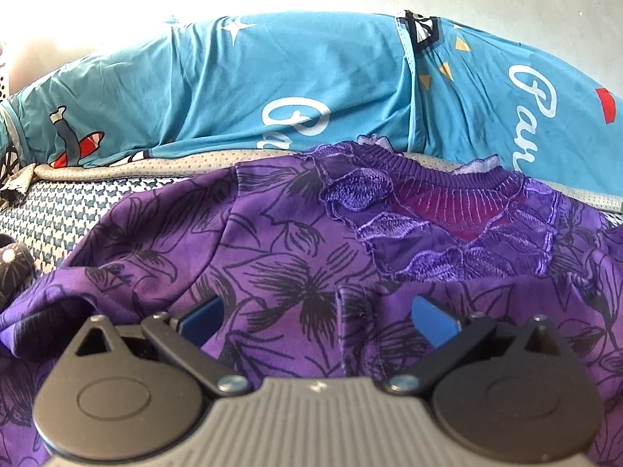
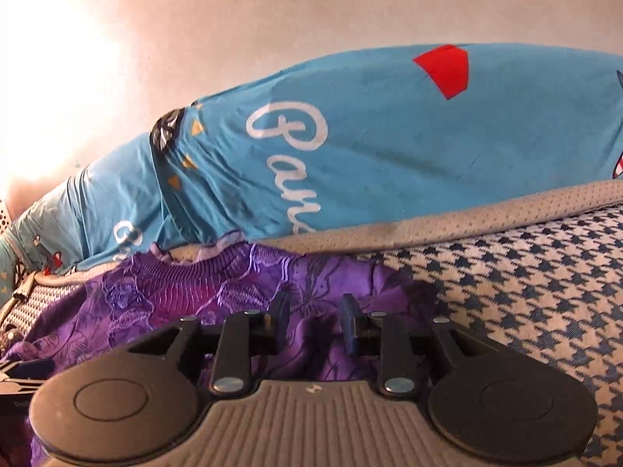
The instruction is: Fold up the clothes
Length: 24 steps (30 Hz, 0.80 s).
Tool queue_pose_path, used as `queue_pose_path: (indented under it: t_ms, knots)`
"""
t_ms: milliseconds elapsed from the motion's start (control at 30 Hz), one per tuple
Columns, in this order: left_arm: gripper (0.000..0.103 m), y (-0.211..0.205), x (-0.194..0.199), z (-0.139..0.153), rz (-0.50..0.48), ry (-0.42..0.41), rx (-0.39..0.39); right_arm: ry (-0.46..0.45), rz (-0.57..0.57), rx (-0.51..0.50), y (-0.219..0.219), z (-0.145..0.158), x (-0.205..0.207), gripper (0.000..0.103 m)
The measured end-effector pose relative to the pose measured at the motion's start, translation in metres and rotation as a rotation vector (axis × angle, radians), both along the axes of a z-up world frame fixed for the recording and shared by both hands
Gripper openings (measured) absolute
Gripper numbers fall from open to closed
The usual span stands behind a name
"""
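Observation:
A purple top with black flower print and an embroidered neckline (image 1: pixel 447 210) lies spread on the houndstooth surface. My left gripper (image 1: pixel 319 313) hovers low over its chest area, open wide, and its blue pads (image 1: pixel 432 313) touch no fold. In the right wrist view the same purple top (image 2: pixel 163 295) has its right edge bunched up. My right gripper (image 2: pixel 315 315) stands there narrowly open, with purple cloth lying in the gap and neither of the pads (image 2: pixel 348 321) pressing on it.
A blue printed sheet (image 1: pixel 272 70) with white lettering lies along the back against a pale wall (image 2: pixel 233 19). Grey mesh edging (image 2: pixel 467 218) borders the houndstooth mattress (image 2: pixel 525 292), which is bare to the right of the top. A dark object (image 1: pixel 11 268) sits at the left edge.

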State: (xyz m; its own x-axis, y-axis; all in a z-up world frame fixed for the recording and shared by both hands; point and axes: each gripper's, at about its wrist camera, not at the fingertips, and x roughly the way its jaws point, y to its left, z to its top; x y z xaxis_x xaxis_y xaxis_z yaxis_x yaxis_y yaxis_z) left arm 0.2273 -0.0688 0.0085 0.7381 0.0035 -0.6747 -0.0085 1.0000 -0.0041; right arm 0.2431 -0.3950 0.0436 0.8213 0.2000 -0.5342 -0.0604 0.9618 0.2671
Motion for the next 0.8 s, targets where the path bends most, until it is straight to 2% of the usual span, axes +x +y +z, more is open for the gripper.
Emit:
queue_pose_path:
  t_ms: [100,233,367,467,500,533,600,700,800]
  knots:
    - [0.103,0.008,0.003,0.004,0.027,-0.014,-0.012,-0.011,-0.078,0.012,-0.017,0.007,0.000,0.027]
    - [0.103,0.019,0.007,0.005,0.066,-0.008,-0.034,0.073,-0.145,0.003,-0.030,-0.007,0.008,0.030]
    - [0.103,0.020,0.009,0.002,0.063,0.007,-0.049,0.136,-0.174,0.078,-0.039,-0.026,0.014,0.037]
    - [0.103,0.016,0.008,0.001,0.052,0.003,-0.027,0.123,-0.192,0.122,-0.043,-0.034,0.014,0.037]
    - [0.103,0.016,0.008,0.001,0.053,0.001,-0.025,0.116,-0.186,0.120,-0.042,-0.033,0.014,0.028]
    - [0.103,0.017,0.008,0.001,0.057,0.002,-0.027,0.108,-0.172,0.120,-0.041,-0.032,0.014,0.008]
    - [0.103,0.018,0.009,0.000,0.063,0.008,-0.037,0.085,-0.170,0.112,-0.038,-0.029,0.013,0.008]
    - [0.103,0.019,0.009,0.000,0.063,0.008,-0.037,0.043,-0.220,0.043,-0.036,-0.020,0.010,0.006]
    - [0.103,0.018,0.009,0.000,0.060,0.012,-0.024,0.066,-0.295,0.025,-0.044,-0.023,0.010,0.005]
